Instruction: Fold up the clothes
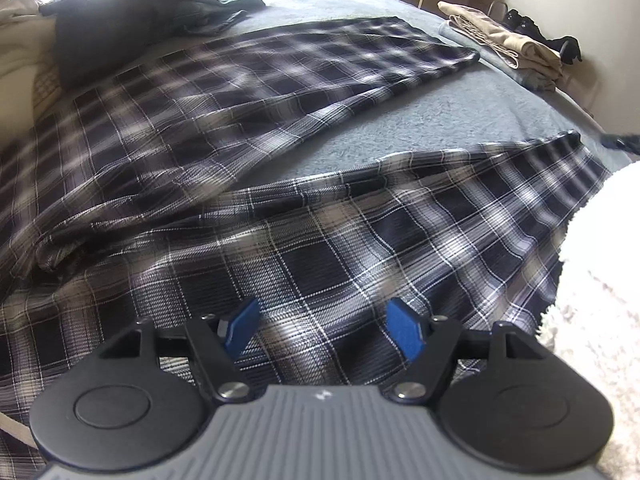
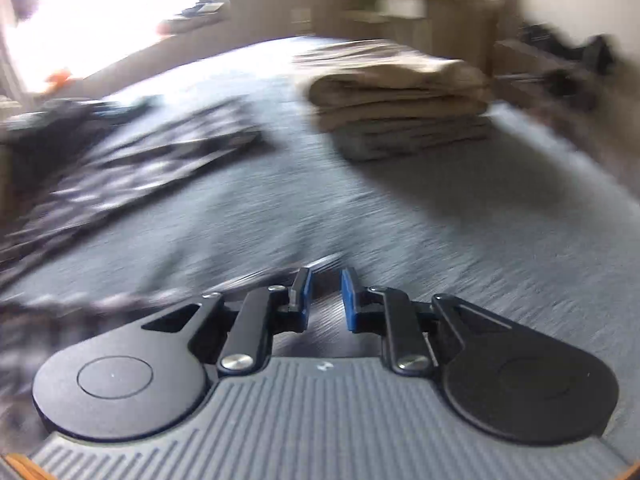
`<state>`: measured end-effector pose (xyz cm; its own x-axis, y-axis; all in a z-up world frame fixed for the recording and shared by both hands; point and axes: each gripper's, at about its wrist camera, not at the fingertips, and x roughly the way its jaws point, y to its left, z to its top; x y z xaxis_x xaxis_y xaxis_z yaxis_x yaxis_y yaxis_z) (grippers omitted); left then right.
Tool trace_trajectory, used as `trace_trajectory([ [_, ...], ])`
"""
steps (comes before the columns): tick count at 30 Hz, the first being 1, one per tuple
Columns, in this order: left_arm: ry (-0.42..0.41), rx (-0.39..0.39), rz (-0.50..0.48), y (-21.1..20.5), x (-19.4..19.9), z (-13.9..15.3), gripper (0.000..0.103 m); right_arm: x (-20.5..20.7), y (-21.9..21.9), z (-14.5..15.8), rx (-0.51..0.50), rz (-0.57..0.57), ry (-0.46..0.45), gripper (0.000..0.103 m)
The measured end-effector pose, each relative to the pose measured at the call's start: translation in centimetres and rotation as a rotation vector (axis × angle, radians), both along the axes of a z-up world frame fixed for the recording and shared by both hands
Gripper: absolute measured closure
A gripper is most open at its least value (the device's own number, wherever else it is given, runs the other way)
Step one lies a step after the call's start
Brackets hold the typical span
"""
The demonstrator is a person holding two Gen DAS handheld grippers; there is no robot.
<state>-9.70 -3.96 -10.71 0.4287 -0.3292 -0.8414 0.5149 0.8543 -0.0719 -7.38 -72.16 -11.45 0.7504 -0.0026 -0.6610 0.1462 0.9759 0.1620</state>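
Observation:
Dark blue and white plaid trousers (image 1: 320, 240) lie spread on the grey blanket (image 1: 400, 128), with the two legs splayed apart. My left gripper (image 1: 322, 308) hovers open just above the near leg, with nothing between its blue pads (image 1: 400, 328). The right wrist view is blurred by motion. My right gripper (image 2: 326, 274) has its jaws close together with a narrow gap, low over the blanket (image 2: 400, 220). A dark cloth edge runs up to its fingertips, and the pads do not visibly press on it. The trousers (image 2: 152, 160) stretch away to its left.
A folded beige and grey stack (image 1: 516, 40) (image 2: 400, 96) sits at the far right of the bed. A heap of dark clothes (image 1: 120, 12) lies at the far left. White fluffy fabric (image 1: 600, 280) fills the right edge. Furniture stands beyond the bed.

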Motion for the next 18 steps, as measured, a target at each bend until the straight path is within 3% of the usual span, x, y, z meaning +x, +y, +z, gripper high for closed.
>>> trace_trajectory([
  [3, -0.009, 0.007, -0.006, -0.2, -0.1, 0.2, 0.031, -2.8, -0.3, -0.1, 0.022, 0.072, 0.08, 0.083],
  [6, -0.021, 0.005, -0.003, 0.1, -0.4, 0.5, 0.031, -5.0, -2.5, -1.8, -0.104, -0.116, 0.213, 0.083],
  [8, -0.027, 0.003, 0.011, 0.4, -0.5, 0.7, 0.031, -7.1, -3.8, -1.1, -0.124, -0.248, 0.187, 0.08],
  [9, -0.027, -0.001, 0.021, 0.6, -0.5, 0.9, 0.031, -8.1, -3.5, -0.3, -0.093, -0.236, 0.134, 0.08],
  [13, -0.044, -0.014, 0.057, 1.3, -0.4, 1.6, 0.031, -10.1, 1.0, 1.4, -0.018, 0.044, 0.036, 0.076],
  [16, -0.108, 0.001, 0.093, 2.8, -0.4, 3.3, 0.031, -9.7, 4.9, -0.2, -0.072, 0.218, 0.13, 0.076],
  [18, -0.157, 0.012, 0.126, 4.3, -0.5, 4.6, 0.031, -9.8, 5.8, -1.5, -0.161, 0.209, 0.207, 0.076],
])
